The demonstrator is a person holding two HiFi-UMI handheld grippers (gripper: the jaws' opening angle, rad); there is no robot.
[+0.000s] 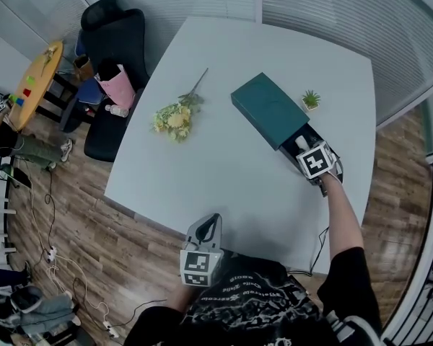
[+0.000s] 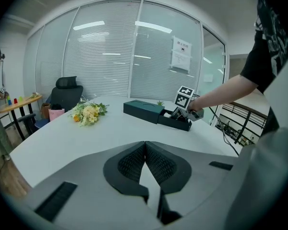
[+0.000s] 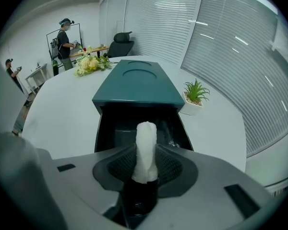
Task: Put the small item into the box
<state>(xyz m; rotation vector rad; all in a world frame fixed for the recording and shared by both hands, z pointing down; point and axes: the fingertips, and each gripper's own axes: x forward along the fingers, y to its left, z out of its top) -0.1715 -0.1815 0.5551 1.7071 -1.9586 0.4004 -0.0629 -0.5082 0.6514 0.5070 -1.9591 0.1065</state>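
Note:
A dark teal box (image 1: pixel 268 109) lies on the white table (image 1: pixel 224 171) with its black drawer (image 1: pixel 305 137) pulled out toward me. My right gripper (image 1: pixel 304 145) hangs just over that drawer, shut on the small item (image 3: pixel 146 150), a white roll with a dark base that stands up between the pads. In the right gripper view the drawer (image 3: pixel 119 131) lies open right below the item, under the box lid (image 3: pixel 138 84). My left gripper (image 1: pixel 213 222) rests at the table's near edge, far from the box, shut (image 2: pixel 145 145) with nothing in it.
A bunch of yellow flowers (image 1: pixel 175 117) lies left of the box. A small potted plant (image 1: pixel 311 99) stands beside the box on the right. Black chairs (image 1: pixel 115 42) and a pink bag (image 1: pixel 117 83) are past the table's left edge. Two people (image 3: pixel 65 37) stand far off.

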